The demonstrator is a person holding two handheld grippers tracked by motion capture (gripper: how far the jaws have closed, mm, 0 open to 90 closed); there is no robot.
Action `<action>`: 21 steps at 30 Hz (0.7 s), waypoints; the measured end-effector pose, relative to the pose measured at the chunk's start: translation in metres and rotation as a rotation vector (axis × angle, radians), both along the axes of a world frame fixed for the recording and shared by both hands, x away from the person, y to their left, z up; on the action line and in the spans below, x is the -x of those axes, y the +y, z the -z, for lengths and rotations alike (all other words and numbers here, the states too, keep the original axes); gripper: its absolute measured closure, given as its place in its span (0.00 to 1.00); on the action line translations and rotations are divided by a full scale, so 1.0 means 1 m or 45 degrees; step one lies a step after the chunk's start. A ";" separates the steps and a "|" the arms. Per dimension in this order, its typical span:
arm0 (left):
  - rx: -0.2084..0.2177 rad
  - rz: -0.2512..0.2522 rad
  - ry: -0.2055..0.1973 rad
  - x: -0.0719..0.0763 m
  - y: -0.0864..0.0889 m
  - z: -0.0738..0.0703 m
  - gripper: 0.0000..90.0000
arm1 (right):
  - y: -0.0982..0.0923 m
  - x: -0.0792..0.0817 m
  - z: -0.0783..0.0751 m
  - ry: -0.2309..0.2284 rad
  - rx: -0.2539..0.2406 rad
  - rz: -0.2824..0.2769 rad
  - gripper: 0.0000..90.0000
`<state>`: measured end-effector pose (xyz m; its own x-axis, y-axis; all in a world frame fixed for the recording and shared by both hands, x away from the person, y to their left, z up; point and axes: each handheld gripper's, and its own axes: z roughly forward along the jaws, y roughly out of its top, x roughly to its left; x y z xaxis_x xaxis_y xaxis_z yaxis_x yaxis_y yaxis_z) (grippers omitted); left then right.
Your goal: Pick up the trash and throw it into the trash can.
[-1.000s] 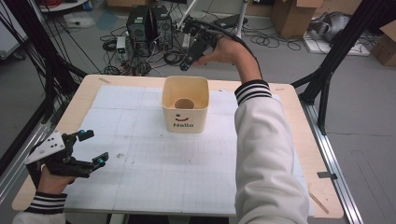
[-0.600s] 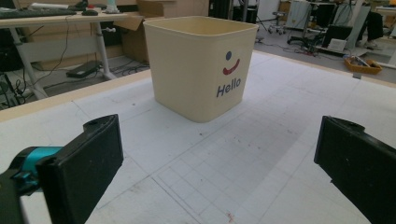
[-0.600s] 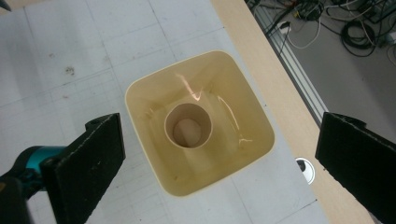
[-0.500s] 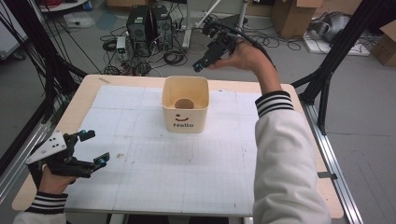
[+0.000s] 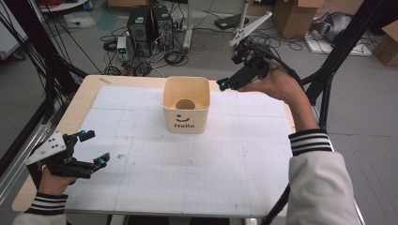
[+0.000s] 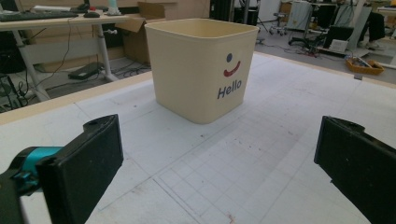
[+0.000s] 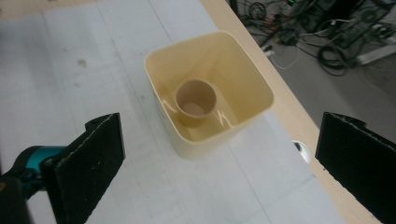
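— What's in play?

— The small tan cup (image 7: pixel 195 101). It stands upright, mouth up, on the floor of the cream bin (image 7: pixel 256 91), roughly in the middle and apart from all four walls. It is a plain round thing, matte, with an open rim. The bin's glossy inside throws glints on either side of it. Out front the bin carries a smiley and "Hello" (image 6: pixel 229 87).

— And you?

— My right gripper (image 5: pixel 234 79) hangs in the air above and beyond the bin's far rim, looking down at it. Its jaws stand wide apart with nothing between them, and the cup sits below, in the gap between my fingers (image 7: pixel 100 154). My left gripper (image 5: pixel 91 149) is low over the white mat (image 5: pixel 225 164), well short of the bin, jaws spread wide and empty too, with the bin's front wall straight ahead.

— Which step is this?

— I'd call it the cup lodged in the bin and my right hand free above it. A next move, by my guess, needs a straight drop between the walls. My fingers are wide, and the rim could clip them.
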<state>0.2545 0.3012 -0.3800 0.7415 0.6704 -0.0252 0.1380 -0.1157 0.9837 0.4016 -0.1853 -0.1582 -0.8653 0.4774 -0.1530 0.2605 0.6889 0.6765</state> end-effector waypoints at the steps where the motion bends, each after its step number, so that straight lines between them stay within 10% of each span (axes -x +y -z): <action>1: 0.004 -0.001 0.001 0.000 0.000 0.000 0.02 | -0.003 0.004 0.001 -0.012 -0.013 -0.005 0.00; 21: -0.003 -0.003 0.000 0.000 0.000 0.000 0.02 | -0.069 0.072 0.072 -0.086 -0.248 0.052 0.00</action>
